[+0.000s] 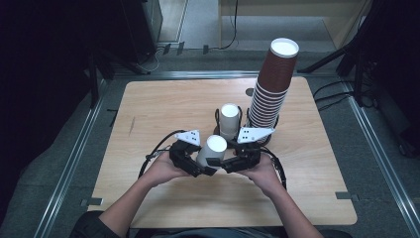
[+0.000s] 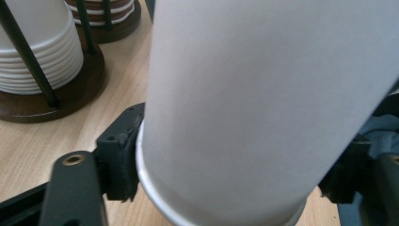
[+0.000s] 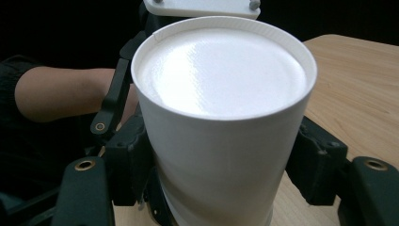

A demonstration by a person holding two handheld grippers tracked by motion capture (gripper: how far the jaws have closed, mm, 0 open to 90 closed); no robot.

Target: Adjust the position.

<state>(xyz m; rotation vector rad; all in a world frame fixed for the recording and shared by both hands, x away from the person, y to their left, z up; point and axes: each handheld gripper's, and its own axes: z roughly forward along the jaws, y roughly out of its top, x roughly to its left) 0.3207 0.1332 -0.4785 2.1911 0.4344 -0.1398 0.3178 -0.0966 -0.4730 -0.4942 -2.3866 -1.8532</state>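
**Two hand-held grippers on one upturned white cup**

From the high view we see the left hand-held gripper (image 1: 198,166) and the right hand-held gripper (image 1: 229,164) meeting at the near middle of the bench (image 1: 148,104), with a white paper cup (image 1: 212,150) standing upside down between them, its base facing up. Behind it sits a short stack of white cups (image 1: 229,119) in a wire holder, and to the right of that a tall stack of brown cups (image 1: 271,89).

The left gripper view adds what the high view cannot: the jaws clamp the white paper cup (image 2: 263,103) low down, just above its rolled rim, pads pressed against the wall on both sides. It also shows the dark wooden base (image 2: 70,94) under the white stack.

The right gripper view looks down on the cup's closed base (image 3: 221,70), tilted a little. Here the black jaws hug the cup's wall on either side, clamped on it, and beyond it we make out the other gripper and a forearm (image 3: 61,94).
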